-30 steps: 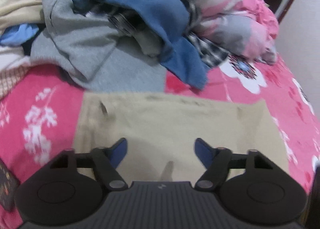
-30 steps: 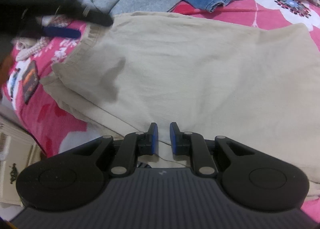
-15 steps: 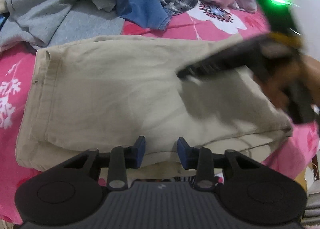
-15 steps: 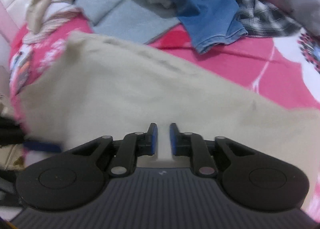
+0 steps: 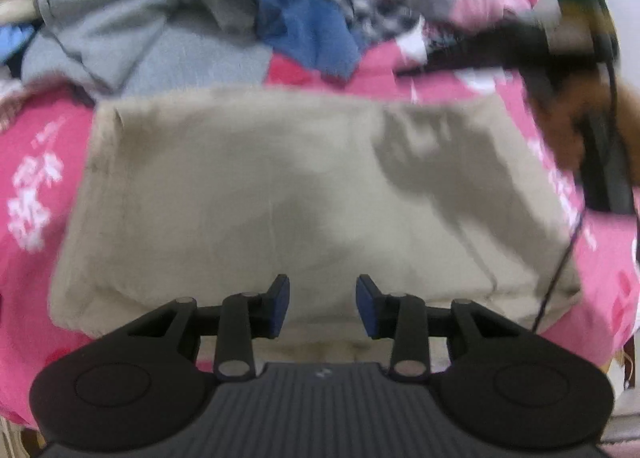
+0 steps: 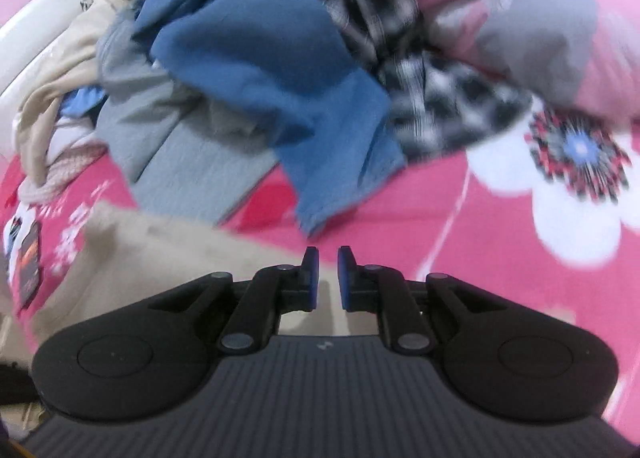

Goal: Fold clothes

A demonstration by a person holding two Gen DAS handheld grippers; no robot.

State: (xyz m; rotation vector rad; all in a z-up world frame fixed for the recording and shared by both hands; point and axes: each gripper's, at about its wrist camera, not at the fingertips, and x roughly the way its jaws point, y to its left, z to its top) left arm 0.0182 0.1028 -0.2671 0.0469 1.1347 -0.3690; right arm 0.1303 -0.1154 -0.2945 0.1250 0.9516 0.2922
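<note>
A folded beige garment [image 5: 280, 194] lies flat on the pink floral bedspread [image 5: 32, 162]. My left gripper [image 5: 322, 306] is open and empty, its blue pads over the garment's near edge. My right gripper [image 6: 328, 278] has its jaws nearly closed with a narrow gap and nothing between them; it is above the beige garment's far edge [image 6: 160, 246], facing the clothes pile. The right gripper and hand also show at the right of the left wrist view [image 5: 568, 58].
A pile of unfolded clothes lies behind: a blue garment [image 6: 280, 74], a grey one [image 5: 120, 38], a black-and-white plaid one [image 6: 432, 90], a cream one [image 6: 68, 70]. A pink and grey quilt [image 6: 540, 38] lies at the right. The bed's edge is near my left gripper.
My right gripper has moved up and forward off the beige garment toward the clothes pile. My left gripper has opened a little wider and the view has tilted up.
</note>
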